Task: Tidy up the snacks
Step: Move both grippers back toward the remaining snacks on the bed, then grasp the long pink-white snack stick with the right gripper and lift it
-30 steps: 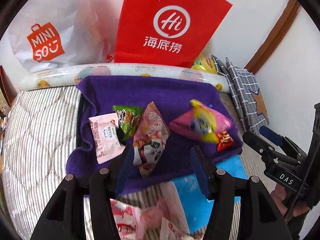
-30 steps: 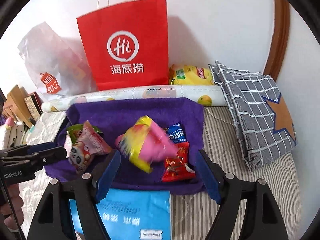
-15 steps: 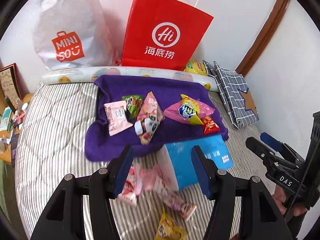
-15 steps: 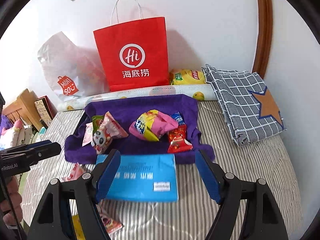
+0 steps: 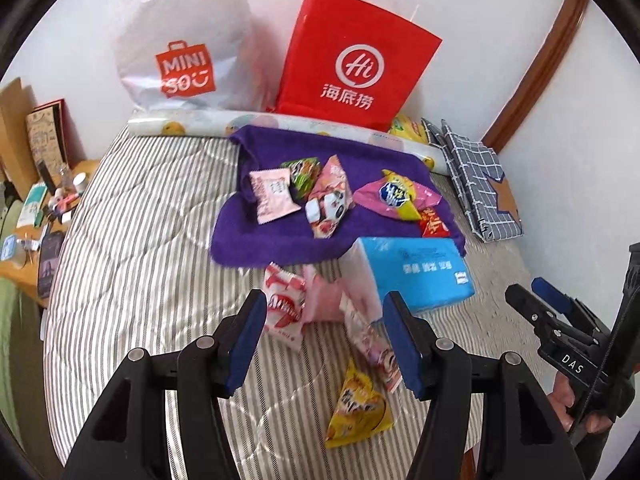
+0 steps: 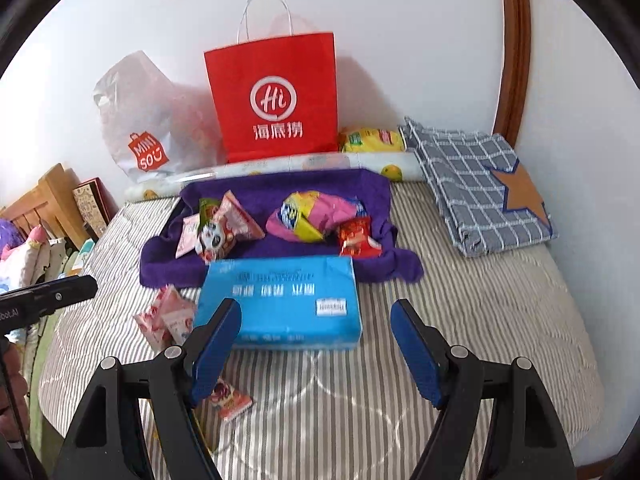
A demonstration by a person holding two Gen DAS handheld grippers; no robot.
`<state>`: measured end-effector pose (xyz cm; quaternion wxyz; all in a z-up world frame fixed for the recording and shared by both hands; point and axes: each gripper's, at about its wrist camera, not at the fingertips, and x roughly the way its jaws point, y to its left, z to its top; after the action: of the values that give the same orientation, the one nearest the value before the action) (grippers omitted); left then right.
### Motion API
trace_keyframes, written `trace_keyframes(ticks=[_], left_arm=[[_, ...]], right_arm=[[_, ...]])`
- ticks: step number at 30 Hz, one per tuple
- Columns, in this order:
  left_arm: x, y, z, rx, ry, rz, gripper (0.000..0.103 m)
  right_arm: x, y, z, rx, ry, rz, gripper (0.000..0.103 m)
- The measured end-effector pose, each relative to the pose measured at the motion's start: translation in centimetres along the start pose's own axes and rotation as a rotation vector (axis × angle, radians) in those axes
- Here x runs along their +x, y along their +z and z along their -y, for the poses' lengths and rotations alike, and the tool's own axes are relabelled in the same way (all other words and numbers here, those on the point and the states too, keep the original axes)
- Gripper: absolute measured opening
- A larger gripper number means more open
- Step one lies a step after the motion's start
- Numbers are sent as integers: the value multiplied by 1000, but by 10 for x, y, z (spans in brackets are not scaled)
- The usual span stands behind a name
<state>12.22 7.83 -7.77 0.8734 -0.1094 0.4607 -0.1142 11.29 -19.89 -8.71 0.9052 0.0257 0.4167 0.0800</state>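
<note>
Purple towel on the striped bed carries most of the snacks, well beyond both pairs of fingers. The left gripper hangs released and holding nothing, with loose pink packets on the bed between its fingers and a yellow packet just below them. The right gripper is released too, a blue tissue pack lying just ahead of its fingers.
</note>
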Motion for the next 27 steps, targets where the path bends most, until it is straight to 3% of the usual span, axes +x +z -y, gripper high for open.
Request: trace_keyframes(ticks=[5,12,18,27], left_arm=[[2,-11,-8,-15,10,-13,60],[6,-22,-24,-34,35,-32,60],[8,-29,-44,-65,50,-38,60],[21,-36,-60,-89,53,-61,60]], right_arm=[[7,-17,-3,8,21,-31,74],[25,-33,-26,1,77,-93,54],[48,-48,-58,-104,144,-167,48],[72,-53,-78,-160,212,-221,46]])
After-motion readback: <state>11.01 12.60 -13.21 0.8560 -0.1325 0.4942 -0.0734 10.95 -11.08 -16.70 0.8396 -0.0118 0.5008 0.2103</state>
